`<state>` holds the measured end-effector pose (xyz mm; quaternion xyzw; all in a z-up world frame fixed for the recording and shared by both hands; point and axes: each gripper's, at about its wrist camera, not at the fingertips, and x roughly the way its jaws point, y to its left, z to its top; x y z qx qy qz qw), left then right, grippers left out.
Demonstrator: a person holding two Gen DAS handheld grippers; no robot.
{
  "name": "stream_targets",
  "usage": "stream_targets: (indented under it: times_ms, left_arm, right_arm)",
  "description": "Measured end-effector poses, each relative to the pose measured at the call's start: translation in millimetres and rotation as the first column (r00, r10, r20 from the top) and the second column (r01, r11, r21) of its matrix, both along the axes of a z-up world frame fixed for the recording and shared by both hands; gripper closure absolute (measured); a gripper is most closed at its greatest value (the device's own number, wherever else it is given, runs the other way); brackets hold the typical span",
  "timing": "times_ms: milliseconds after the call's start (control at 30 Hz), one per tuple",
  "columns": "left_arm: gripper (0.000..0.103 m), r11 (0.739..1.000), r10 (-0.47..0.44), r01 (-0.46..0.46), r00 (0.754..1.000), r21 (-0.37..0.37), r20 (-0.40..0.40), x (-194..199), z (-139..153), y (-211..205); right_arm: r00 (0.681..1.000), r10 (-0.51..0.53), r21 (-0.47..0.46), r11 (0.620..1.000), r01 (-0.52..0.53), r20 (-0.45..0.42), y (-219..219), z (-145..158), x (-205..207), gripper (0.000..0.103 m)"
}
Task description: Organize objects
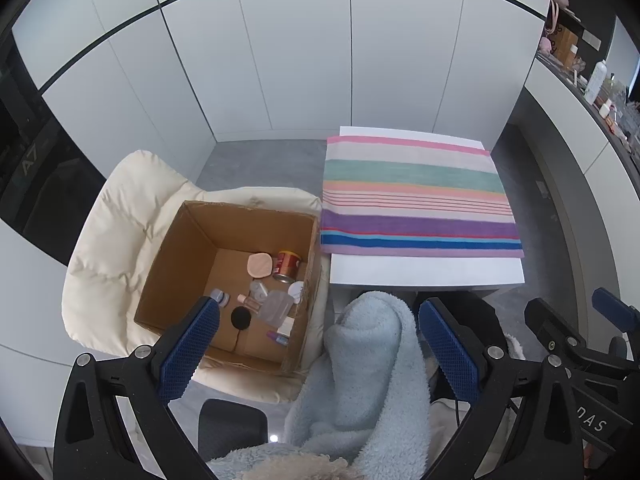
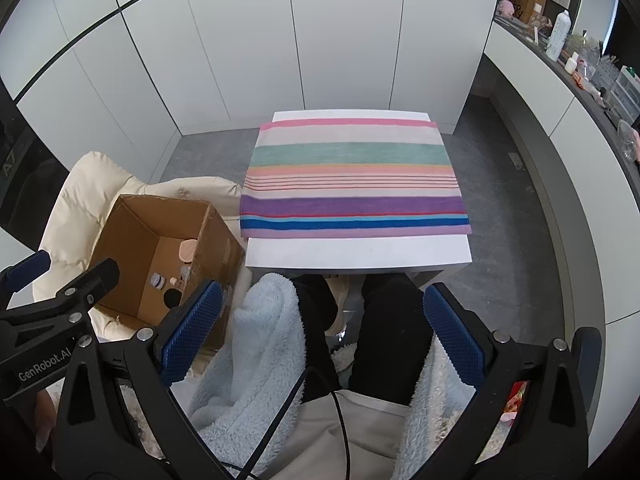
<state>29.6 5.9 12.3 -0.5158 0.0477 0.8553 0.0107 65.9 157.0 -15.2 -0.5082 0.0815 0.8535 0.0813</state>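
Two handheld grippers hover side by side above a seated person's lap, both looking forward and down at a small work area.

The left gripper (image 1: 318, 332) has its jaws spread wide with nothing between them; its blue textured pads frame the scene. The right gripper (image 2: 322, 324) is likewise wide open and holds nothing.

To the left, an open brown cardboard box (image 1: 188, 256) sits on the seat of a cream padded chair (image 1: 108, 232), just beside the counter and within easy reach of the left gripper. All the small items lie loose on the box floor: a red and gold tin can on its side (image 1: 287, 265), a peach-coloured powder puff (image 1: 259, 265), a round black puff (image 1: 241, 317), a clear plastic bottle (image 1: 276, 306), a small lidded jar (image 1: 220, 298), a little purple tube (image 1: 278, 337) and a few other cosmetic pieces too small to tell apart.

Straight ahead, a white square counter (image 2: 360, 250) carries a flat cloth striped in pink, teal, purple and blue (image 2: 352, 178), spread smooth as if to serve as a laying-out surface. Nothing rests on it.

A pale blue fleece blanket (image 1: 372, 364) drapes over the person's legs.

With everything in the box and the cloth bare, this fits either items gathered away or items waiting to be laid out.
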Motion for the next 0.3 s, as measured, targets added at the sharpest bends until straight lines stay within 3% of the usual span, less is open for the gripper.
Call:
stream_targets:
  times_ms: [300]
  left_arm:
    - [0.002, 1.0, 0.0, 0.0, 1.0, -0.004, 0.0, -0.5, -0.3, 0.0]
  right_arm:
    - [1.0, 0.001, -0.007, 1.0, -0.001, 0.004, 0.7, -2.5, -0.8, 0.001]
